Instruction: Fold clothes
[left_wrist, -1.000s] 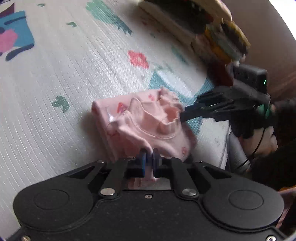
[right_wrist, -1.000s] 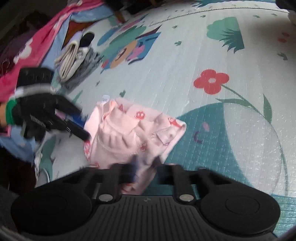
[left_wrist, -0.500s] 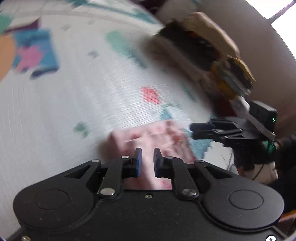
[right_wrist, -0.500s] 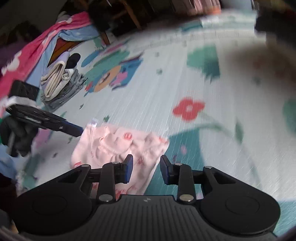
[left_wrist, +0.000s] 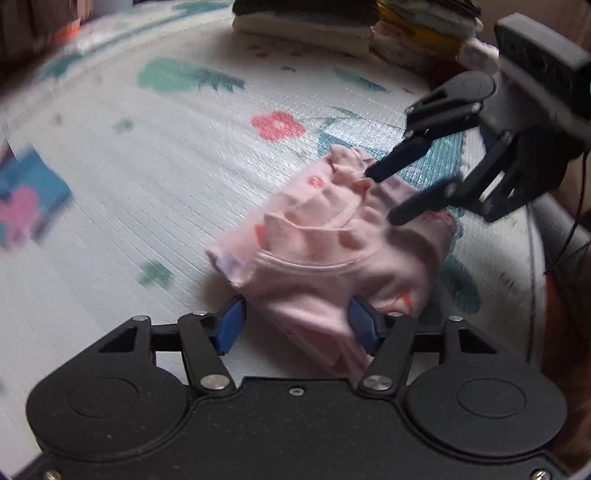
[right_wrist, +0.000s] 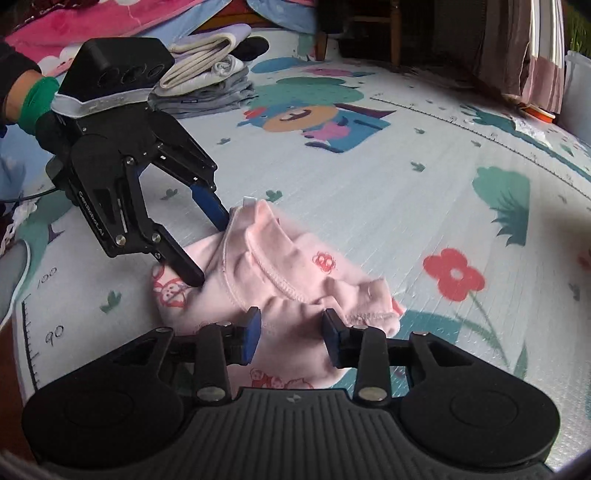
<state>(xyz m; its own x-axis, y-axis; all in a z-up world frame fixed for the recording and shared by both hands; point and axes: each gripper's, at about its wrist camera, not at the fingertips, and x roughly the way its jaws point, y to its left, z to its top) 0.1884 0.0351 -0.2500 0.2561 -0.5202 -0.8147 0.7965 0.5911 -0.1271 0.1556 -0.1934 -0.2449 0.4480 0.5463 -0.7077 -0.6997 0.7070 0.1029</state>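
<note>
Play mat (right_wrist: 388, 192): pale, ribbed, printed with a cartoon figure, green tufts, red flowers and a number scale along one edge; covers the floor in both views.

Stacks of folded clothes: 1 pile of grey, white and lilac pieces (right_wrist: 207, 85) at the mat's far edge in the right wrist view; another pile of cream, dark and yellow pieces (left_wrist: 354, 26) at the far edge in the left wrist view.

Pink garment (right_wrist: 280, 291): small, rumpled, partly folded into a loose bundle, with red printed motifs, a stitched seam and a white tag at 1 corner. Lies on the mat between the 2 grippers, near the red flower.

Left gripper (right_wrist: 208, 251): black body, blue pads, held by a gloved hand (right_wrist: 33, 107) with a green cuff. Jaws spread wide, 1 on each side of the garment's edge, the tips touching or just above the cloth; nothing clamped. In its own view the blue pads (left_wrist: 231, 325) flank the near end of the bundle.

Right gripper (right_wrist: 290, 332): black body, blue pads. Jaws spread apart over the garment's opposite edge, cloth lying between them, not pinched. Seen from the left wrist view (left_wrist: 384, 195), its 2 tips rest at the bundle's far side.
</note>
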